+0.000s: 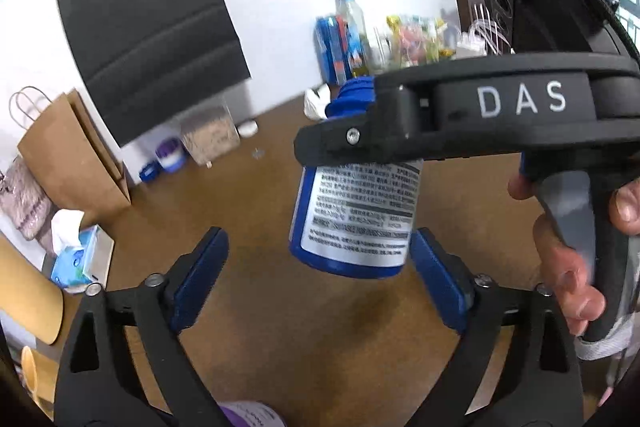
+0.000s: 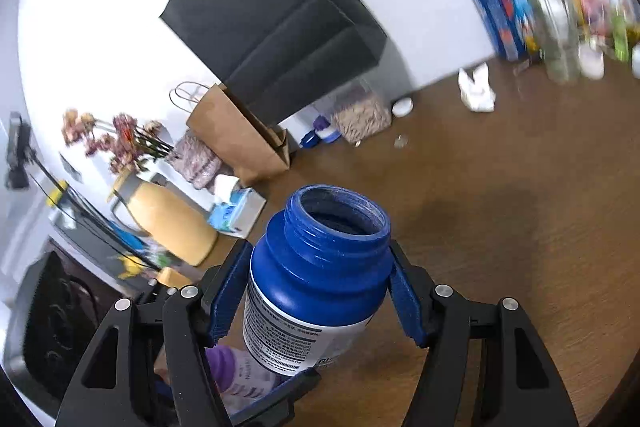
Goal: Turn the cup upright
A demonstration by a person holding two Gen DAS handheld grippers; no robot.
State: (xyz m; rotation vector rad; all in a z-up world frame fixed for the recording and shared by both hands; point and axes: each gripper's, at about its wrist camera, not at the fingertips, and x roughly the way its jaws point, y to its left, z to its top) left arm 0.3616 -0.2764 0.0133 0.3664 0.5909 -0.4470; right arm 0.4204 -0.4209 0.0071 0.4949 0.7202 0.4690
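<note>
The cup, a blue plastic bottle-like container with a white printed label and a threaded open mouth, sits clamped between the two blue pads of the right gripper. It is held above the brown table, touching nothing else, its mouth pointing forward and away from the tongs in the right wrist view. In the left wrist view the same cup hangs ahead of the left tongs, its flat base turned toward that camera and its neck hidden behind the black body of the right gripper, which crosses in from the right with a hand wrapped around its grip.

The left gripper stands wide, its blue pads well apart on either side of the cup's base and not touching it. Under both tongs lies a purple-and-white container, partly hidden.

Beyond the fingertips, by the white wall, lean a black paper bag and a brown paper bag, with a clear box of grain just beside them. A crumpled tissue lies further right on the table, near a cluster of bottles. To the left sit a tissue box and a yellow jug.
</note>
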